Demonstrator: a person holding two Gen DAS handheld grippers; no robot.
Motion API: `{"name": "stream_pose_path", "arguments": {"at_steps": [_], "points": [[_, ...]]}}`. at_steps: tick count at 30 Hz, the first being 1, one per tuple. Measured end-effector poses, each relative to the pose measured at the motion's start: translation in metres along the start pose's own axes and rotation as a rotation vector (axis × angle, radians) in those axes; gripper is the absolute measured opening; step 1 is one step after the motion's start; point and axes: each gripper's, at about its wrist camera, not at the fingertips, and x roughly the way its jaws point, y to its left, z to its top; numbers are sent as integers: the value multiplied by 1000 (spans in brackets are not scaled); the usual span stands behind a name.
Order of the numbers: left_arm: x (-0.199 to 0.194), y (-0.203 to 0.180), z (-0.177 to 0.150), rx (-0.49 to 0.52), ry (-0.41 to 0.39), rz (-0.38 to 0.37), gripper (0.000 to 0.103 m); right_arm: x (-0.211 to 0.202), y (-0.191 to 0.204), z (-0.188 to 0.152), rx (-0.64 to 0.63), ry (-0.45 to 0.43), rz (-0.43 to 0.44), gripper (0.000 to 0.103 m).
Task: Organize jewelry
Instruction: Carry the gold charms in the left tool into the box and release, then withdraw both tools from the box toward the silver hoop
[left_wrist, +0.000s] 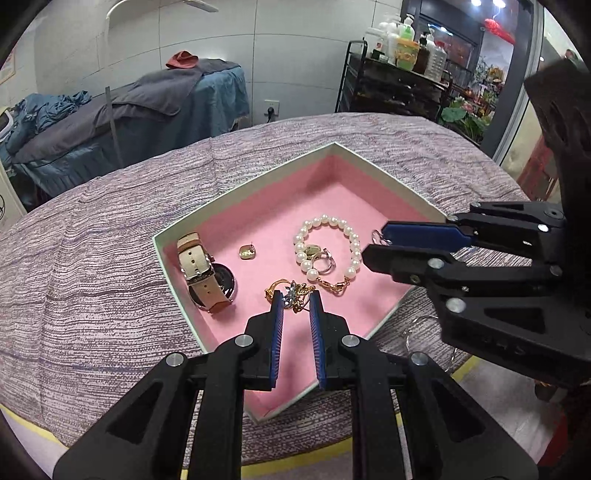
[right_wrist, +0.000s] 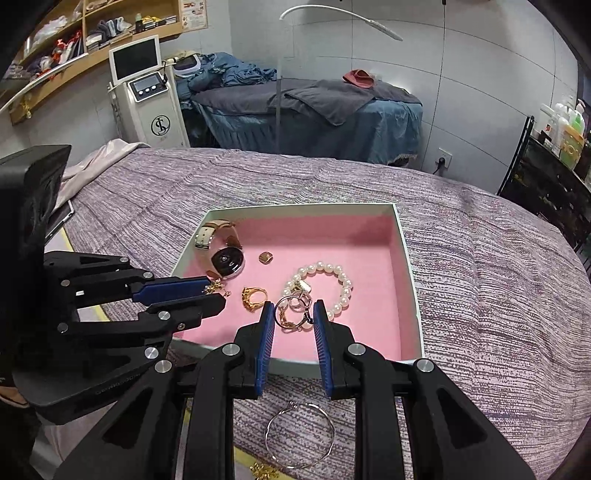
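Observation:
A pink-lined box (left_wrist: 334, 146) (right_wrist: 402, 236) sits on the purple bedspread. It holds a watch (left_wrist: 201, 273) (right_wrist: 225, 254), a pearl bracelet (left_wrist: 332, 225) (right_wrist: 340, 275), a small gold charm (left_wrist: 246, 252) (right_wrist: 265, 257), a gold ring (right_wrist: 253, 297) and small earrings (left_wrist: 322, 258). My left gripper (left_wrist: 296, 299) (right_wrist: 218, 293) is shut on a small gold ornament (left_wrist: 293, 293) (right_wrist: 214, 288) over the box. My right gripper (right_wrist: 294, 314) (left_wrist: 373, 245) hangs over the box's near edge, holding a thin ring (right_wrist: 288, 308) (left_wrist: 376, 236) between its pads.
A large silver hoop (right_wrist: 300, 435) (left_wrist: 417, 328) and a gold piece (right_wrist: 264, 470) lie on the bedspread beside the box. A massage bed (right_wrist: 314, 107), a white machine (right_wrist: 147, 92) and a bottle cart (left_wrist: 399, 74) stand beyond.

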Motion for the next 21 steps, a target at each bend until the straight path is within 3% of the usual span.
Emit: {"name": "stream_pose_path", "arguments": {"at_steps": [18, 20, 21], "points": [[22, 9, 2, -20, 59, 4, 15, 44, -7, 5, 4, 96, -38, 21], [20, 7, 2, -16, 52, 9, 19, 46, -8, 4, 1, 95, -44, 21], [18, 7, 2, -14, 42, 14, 30, 45, -7, 4, -2, 92, -47, 22]]}}
